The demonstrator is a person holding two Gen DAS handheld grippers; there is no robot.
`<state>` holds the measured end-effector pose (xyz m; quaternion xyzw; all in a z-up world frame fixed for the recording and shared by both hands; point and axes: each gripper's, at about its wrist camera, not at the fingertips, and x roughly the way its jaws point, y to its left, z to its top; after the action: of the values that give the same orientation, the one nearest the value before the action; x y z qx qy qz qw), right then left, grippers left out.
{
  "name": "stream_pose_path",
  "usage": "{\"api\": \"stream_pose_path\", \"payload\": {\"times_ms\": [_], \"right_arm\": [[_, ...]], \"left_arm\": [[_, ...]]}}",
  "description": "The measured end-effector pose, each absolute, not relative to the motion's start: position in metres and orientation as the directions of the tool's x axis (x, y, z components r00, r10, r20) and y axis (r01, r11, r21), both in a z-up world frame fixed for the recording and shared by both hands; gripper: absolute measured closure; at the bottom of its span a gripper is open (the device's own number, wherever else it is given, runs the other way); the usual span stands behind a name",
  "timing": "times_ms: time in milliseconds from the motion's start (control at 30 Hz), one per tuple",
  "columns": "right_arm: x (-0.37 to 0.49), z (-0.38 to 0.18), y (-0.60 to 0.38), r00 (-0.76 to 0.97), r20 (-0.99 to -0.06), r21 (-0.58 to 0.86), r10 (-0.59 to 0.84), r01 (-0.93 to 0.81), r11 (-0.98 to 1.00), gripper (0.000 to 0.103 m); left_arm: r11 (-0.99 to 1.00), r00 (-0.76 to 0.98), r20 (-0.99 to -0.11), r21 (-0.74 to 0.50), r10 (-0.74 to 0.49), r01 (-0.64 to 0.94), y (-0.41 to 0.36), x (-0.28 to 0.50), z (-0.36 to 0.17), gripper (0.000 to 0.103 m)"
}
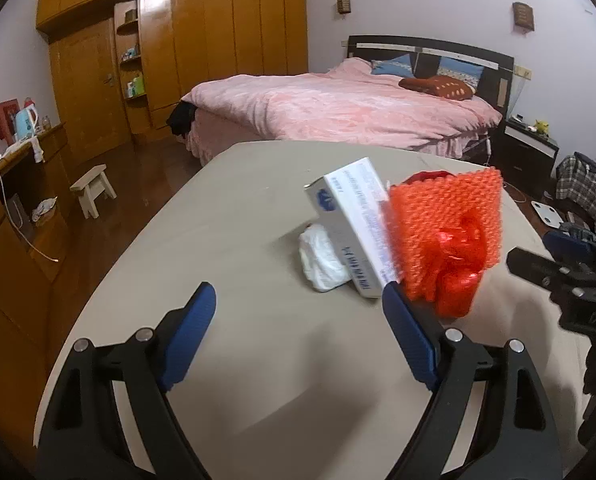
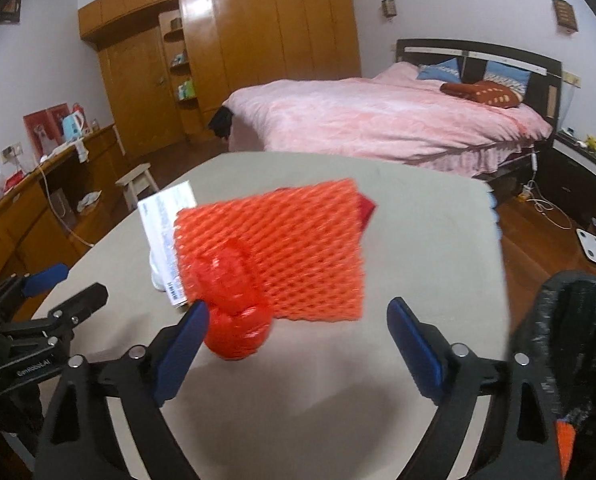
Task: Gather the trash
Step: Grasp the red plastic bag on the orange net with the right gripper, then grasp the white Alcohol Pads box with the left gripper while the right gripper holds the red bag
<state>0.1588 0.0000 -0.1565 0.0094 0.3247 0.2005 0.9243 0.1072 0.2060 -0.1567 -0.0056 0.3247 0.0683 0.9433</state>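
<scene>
Reaching for trash, none gripped yet. Orange foam net [image 2: 281, 252], red plastic bag [image 2: 233, 320], white box [image 1: 354, 228] and crumpled tissue [image 1: 322, 260] sit mid-counter [image 1: 225, 216]. Right hand-held gripper [image 2: 298, 340] spread wide, empty, bag just beside its left finger. Left hand-held gripper [image 1: 298, 332] likewise spread, empty. Next: likely close on the bag, then carry it to the black bin bag [image 2: 578, 320] at right.

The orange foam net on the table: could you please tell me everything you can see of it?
The orange foam net is a roughly rectangular sleeve of soft, open diamond-mesh foam, slightly motion-blurred. It sits on the beige table among the trash, apparently propped up rather than flat. A crumpled red plastic bag bunches against its front lower edge, and a white box leans beside it; something dark red peeks out behind its top. Both open grippers are short of it, neither touching.
</scene>
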Motion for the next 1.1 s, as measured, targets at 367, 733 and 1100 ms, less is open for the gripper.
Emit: {"api": "stream_pose_path", "payload": {"times_ms": [367, 733, 1100], "right_arm": [[0.166, -0.18, 0.042, 0.627, -0.66, 0.138, 0.414, -0.441, 0.887, 0.028], [0.168, -0.187, 0.047, 0.561, -0.7, 0.156, 0.443, -0.485, 0.86, 0.059], [0.156, -0.16, 0.009, 0.609, -0.65, 0.184, 0.454, -0.454, 0.872, 0.06]], "left_arm": [[0.986, 0.774, -0.618, 0.011, 0.139, -0.168, 0.224, 0.103, -0.162, 0.021], [0.986, 0.775, -0.619, -0.003, 0.128, -0.166, 0.222, 0.103, -0.163, 0.021], [0.992, 0.783, -0.617, -0.021, 0.082, -0.121, 0.2, 0.114, -0.162, 0.026]]}}
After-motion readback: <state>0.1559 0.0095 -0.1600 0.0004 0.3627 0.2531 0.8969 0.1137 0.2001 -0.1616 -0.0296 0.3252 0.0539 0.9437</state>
